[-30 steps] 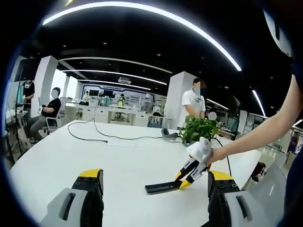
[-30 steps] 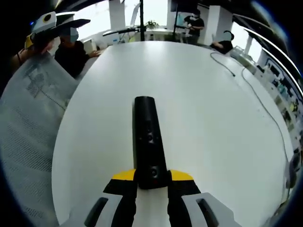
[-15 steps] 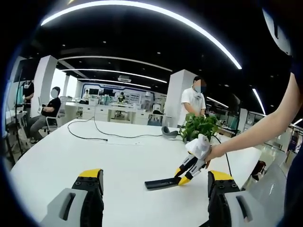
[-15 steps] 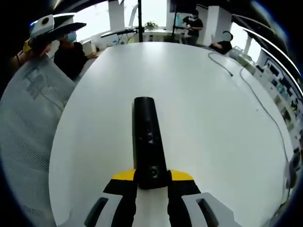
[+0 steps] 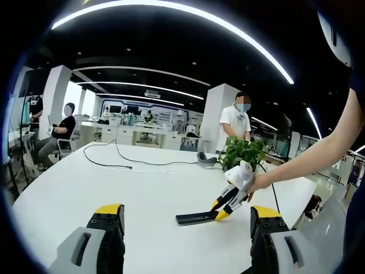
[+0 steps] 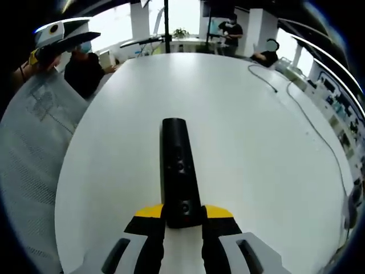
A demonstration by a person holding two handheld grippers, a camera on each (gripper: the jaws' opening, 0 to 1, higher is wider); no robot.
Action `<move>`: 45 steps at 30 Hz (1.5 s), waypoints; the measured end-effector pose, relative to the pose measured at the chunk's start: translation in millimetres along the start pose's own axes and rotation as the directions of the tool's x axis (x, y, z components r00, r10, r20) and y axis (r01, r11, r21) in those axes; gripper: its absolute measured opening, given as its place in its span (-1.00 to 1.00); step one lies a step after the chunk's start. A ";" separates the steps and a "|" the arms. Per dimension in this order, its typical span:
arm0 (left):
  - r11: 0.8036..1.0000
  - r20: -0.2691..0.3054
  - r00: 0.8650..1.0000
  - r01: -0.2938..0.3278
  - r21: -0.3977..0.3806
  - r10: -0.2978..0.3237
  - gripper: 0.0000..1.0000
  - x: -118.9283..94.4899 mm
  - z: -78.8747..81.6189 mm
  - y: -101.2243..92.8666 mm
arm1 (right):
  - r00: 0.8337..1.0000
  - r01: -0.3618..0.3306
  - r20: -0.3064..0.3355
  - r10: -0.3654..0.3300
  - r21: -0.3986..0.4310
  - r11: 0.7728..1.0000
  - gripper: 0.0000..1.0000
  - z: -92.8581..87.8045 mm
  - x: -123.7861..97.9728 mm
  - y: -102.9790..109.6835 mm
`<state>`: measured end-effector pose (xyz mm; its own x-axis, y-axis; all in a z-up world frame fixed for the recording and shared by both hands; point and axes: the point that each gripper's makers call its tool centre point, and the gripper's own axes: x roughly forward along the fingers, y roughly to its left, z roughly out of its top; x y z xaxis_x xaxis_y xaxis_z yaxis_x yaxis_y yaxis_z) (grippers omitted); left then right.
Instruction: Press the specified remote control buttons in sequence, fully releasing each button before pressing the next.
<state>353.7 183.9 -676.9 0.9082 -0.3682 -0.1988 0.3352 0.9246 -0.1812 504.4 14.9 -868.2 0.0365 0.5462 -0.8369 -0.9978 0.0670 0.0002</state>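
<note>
On the broad white oval table [image 5: 74, 188], the left gripper [image 5: 185, 240] stands with its yellow-tipped jaws wide apart and holding nothing. In the left gripper view, a slim black bar-shaped remote control [image 5: 194, 217] lies flat at about one o'clock from those jaws, well apart from them, while a leafy green potted plant [image 5: 242, 153] and a thin black cable [image 5: 122, 164] sit farther back (seated and standing people fill the office behind).

To the right, the right gripper [image 6: 183, 216] has its jaws closed narrowly on the near end of the remote control [image 6: 178, 165]. In the right gripper view the remote's long axis runs straight toward twelve o'clock, button face up, in line with the jaws. The right gripper is plainly the nearer one; any press by the free left gripper would likely have to cross the table and come down onto the exposed buttons ahead of the clamped end.
</note>
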 end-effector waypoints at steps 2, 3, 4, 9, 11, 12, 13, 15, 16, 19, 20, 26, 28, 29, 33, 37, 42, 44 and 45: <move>1.000 -0.001 1.000 0.001 -0.001 -0.001 0.91 -0.2 -0.3 0.2 | 1.000 -0.001 -0.001 0.001 0.000 1.000 -0.56 0.6 0.1 -0.8; 1.000 0.000 1.000 0.000 -0.001 0.000 0.91 -0.2 -0.1 0.2 | 1.000 0.000 0.000 0.000 -0.002 1.000 -0.56 1.0 -0.1 -1.8; 1.000 0.002 1.000 0.001 -0.001 -0.001 0.91 -0.4 0.3 0.3 | 1.000 0.000 -0.001 0.000 -0.002 1.000 -0.56 0.8 -0.1 -2.8; 1.000 0.003 1.000 -0.006 -0.002 0.006 0.91 -0.6 0.4 1.9 | 1.000 -0.002 -0.004 0.002 -0.003 1.000 -0.56 1.3 -0.5 -5.5; 1.000 0.005 1.000 -0.008 -0.002 0.008 0.91 -0.8 1.0 2.5 | 1.000 0.000 -0.003 0.000 -0.005 1.000 -0.56 1.1 -0.7 -5.2; 1.000 0.008 1.000 -0.007 -0.002 0.008 0.91 -0.9 1.4 2.5 | 1.000 0.002 -0.003 -0.002 -0.003 1.000 -0.56 1.3 -0.6 -5.5; 1.000 0.010 1.000 -0.008 -0.001 0.008 0.91 -1.0 1.7 2.7 | 1.000 0.005 -0.005 -0.005 -0.003 1.000 -0.55 1.4 -0.9 -5.3; 1.000 0.013 1.000 -0.011 -0.001 0.011 0.91 -1.1 2.2 3.2 | 1.000 0.012 -0.003 -0.011 0.021 1.000 -0.54 1.2 -0.8 -5.8; 1.000 0.014 1.000 -0.011 -0.003 0.011 0.91 -1.1 2.4 3.3 | 1.000 0.013 0.000 -0.013 0.020 1.000 -0.54 1.5 -0.7 -6.3; 1.000 0.034 0.999 -0.008 -0.012 0.008 0.91 -1.8 5.8 3.3 | 0.999 0.008 0.050 -0.015 0.134 0.991 -0.52 4.4 -1.6 -6.8; 1.000 0.036 0.999 -0.009 -0.012 0.009 0.92 -1.9 6.2 3.6 | 0.998 0.007 0.067 -0.019 0.172 0.985 -0.49 5.3 -2.0 -7.9; 1.000 0.030 1.000 -0.005 -0.006 0.005 0.92 -1.3 5.3 2.2 | 0.968 0.073 0.204 -0.145 0.324 0.943 -0.25 16.3 -14.8 -22.9; 1.000 0.033 0.999 -0.005 -0.007 0.006 0.92 -1.5 5.9 2.3 | 0.948 0.104 0.246 -0.202 0.360 0.927 -0.10 21.2 -22.9 -29.9; 1.000 0.034 0.999 -0.005 -0.008 0.006 0.92 -1.5 6.3 2.3 | 0.940 0.116 0.259 -0.224 0.374 0.920 0.03 22.6 -26.1 -32.2; 1.000 0.036 0.999 -0.002 -0.004 0.002 0.92 -1.7 6.7 1.5 | 0.896 0.163 0.313 -0.314 0.427 0.889 0.21 30.9 -42.1 -37.4; 1.000 0.044 0.999 -0.002 0.004 0.002 0.92 -2.0 8.2 1.5 | 0.850 0.176 0.374 -0.371 0.463 0.869 0.58 40.7 -54.1 -37.4; 0.999 0.070 0.997 0.008 0.036 -0.011 0.90 -2.6 12.8 -1.3 | 0.801 0.276 0.391 -0.453 0.431 0.859 0.73 49.1 -72.2 -36.6; 0.999 0.082 0.996 0.015 0.046 -0.019 0.90 -2.2 14.9 -3.0 | 0.773 0.321 0.400 -0.493 0.423 0.847 0.86 54.0 -81.8 -36.7; 0.998 0.083 0.996 0.017 0.056 -0.021 0.90 -2.2 14.8 -3.4 | 0.763 0.327 0.406 -0.503 0.429 0.842 0.90 55.5 -84.9 -36.5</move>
<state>354.3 183.0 -661.6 0.9185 -0.3784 -0.1146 0.3637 0.9223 -0.1304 540.9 12.4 -766.8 0.5526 0.7221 -0.4161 -0.8041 0.5933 -0.0385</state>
